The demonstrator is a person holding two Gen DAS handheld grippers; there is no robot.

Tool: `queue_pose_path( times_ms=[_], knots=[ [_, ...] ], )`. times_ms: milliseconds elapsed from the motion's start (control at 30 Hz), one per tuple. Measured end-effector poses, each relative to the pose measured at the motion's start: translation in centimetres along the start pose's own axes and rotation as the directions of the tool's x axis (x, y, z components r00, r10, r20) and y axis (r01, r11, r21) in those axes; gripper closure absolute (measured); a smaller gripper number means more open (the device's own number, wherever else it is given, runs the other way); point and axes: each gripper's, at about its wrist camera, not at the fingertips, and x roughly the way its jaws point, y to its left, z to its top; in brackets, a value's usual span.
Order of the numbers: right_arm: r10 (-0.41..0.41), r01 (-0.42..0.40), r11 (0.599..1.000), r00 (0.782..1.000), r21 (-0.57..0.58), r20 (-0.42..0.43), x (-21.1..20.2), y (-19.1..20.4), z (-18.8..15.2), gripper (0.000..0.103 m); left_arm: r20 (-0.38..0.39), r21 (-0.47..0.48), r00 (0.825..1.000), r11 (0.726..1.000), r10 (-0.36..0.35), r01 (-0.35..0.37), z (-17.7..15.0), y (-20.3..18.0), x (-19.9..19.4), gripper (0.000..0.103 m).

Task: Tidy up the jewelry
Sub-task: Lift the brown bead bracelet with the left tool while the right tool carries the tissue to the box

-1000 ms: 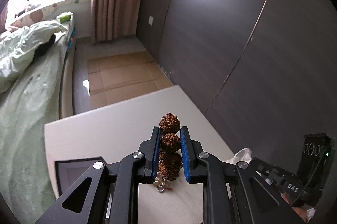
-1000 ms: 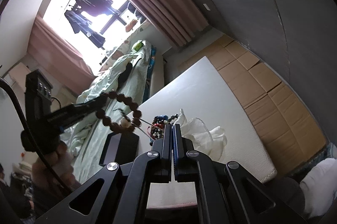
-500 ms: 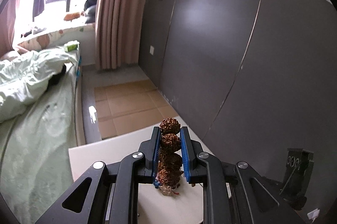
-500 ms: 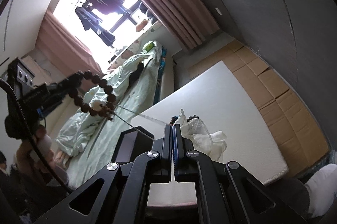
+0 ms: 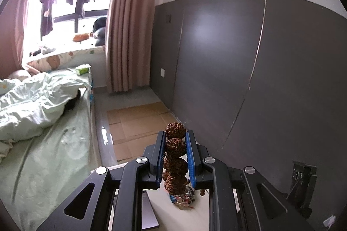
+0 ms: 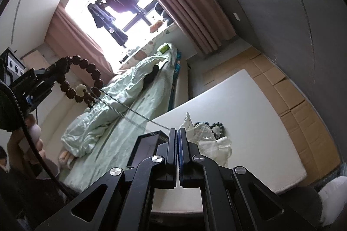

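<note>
While the left gripper [image 5: 175,144] is holding the brown bead bracelet [image 6: 83,79] high above the white table [image 6: 249,105], a thin chain [image 6: 130,109] is running taut from the bracelet down to the right gripper [image 6: 178,133], whose jaws are pressed together on it. If the two are pulling further apart, the tangled chain could snap or slip free. Compared with one second ago, the bracelet is hanging much higher above the table, beside the black box [image 6: 145,148].

Two black gripper frames: left gripper [image 5: 175,140] with blue finger pads [image 5: 189,157], round silver screws, triangular cut-outs; right gripper [image 6: 177,133] alike, thin blue pad edges.
</note>
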Motion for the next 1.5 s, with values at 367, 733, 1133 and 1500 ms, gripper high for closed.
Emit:
queue_pose_path(
  times_ms=[367,733,1133,1500],
  knots=[
    [0.024,-0.025,0.999,1.0,-0.037,-0.013,1.0,2.6,0.2,0.1,0.067,0.005,0.997,0.999,0.044,-0.045,1.4,1.7,-3.5,0.084],
    [0.085,-0.09,0.993,0.994,-0.078,-0.067,5.1,6.3,0.5,0.1,0.088,0.005,0.986,0.99,0.14,-0.141,1.0,4.6,-5.0,0.083],
    [0.147,-0.164,0.983,0.972,-0.085,-0.184,12.4,9.9,-1.0,0.1,0.045,-0.052,0.97,0.971,0.237,-0.235,-0.8,10.5,-5.3,0.083],
    [0.132,-0.167,0.982,0.937,-0.085,-0.322,18.9,11.0,-2.2,0.076,0.034,-0.083,0.972,0.97,0.234,-0.23,-0.9,12.4,-5.6,0.084]
  ],
)
